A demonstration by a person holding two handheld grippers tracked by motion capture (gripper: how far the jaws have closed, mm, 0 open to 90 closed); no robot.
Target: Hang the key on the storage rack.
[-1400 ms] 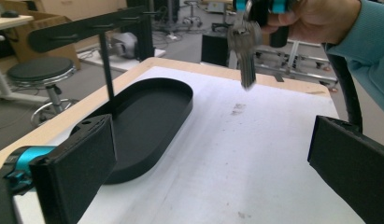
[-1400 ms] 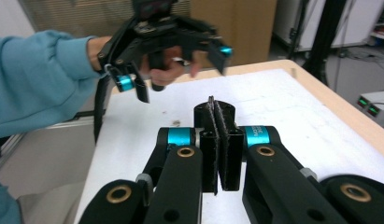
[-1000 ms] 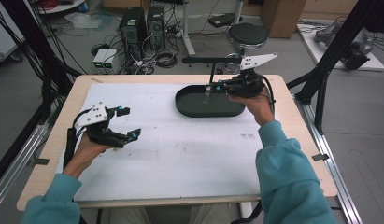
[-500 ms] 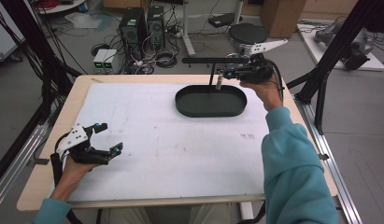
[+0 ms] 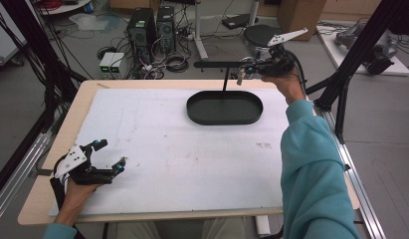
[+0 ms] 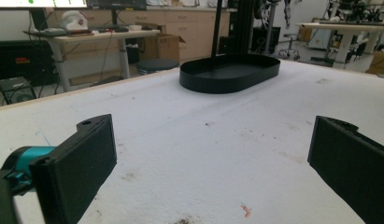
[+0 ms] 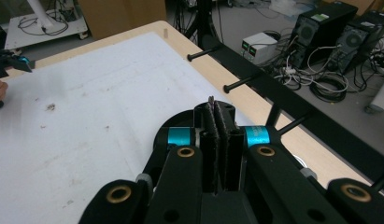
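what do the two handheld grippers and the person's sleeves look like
Both grippers are black, with teal collars at the jaw bases. The left gripper has flat rectangular black pads and a pale grey plate on top. The right gripper shows brass-coloured pivot rings, a grey three-cornered plate and a black cable trailing behind. The person wears teal long sleeves.

text: none legible | labels: pale sticker on far computer tower, possibly printed, too small to read | signs: none
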